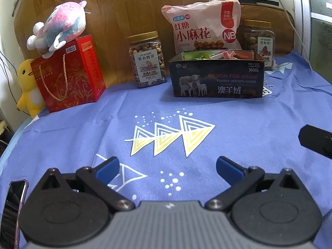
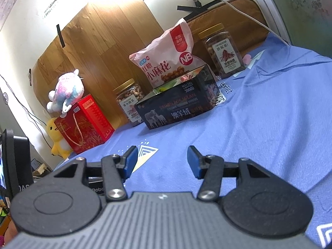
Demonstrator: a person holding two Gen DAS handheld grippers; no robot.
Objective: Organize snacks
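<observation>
A black open tin box (image 1: 216,78) with small wrapped snacks inside stands at the back of the blue cloth; it also shows in the right wrist view (image 2: 176,108). Behind it leans a pink snack bag (image 1: 202,25) (image 2: 168,60). A nut jar (image 1: 147,60) (image 2: 129,101) stands to its left and another jar (image 1: 259,41) (image 2: 224,54) to its right. My left gripper (image 1: 167,166) is open and empty, low over the cloth, well short of the box. My right gripper (image 2: 162,161) is open and empty, also short of the box.
A red gift box (image 1: 68,76) (image 2: 85,124) with a pink plush toy (image 1: 60,25) on top stands at the back left, beside a yellow plush duck (image 1: 27,85). A phone (image 1: 12,205) lies at the left edge. A black gripper part (image 1: 317,143) shows at the right.
</observation>
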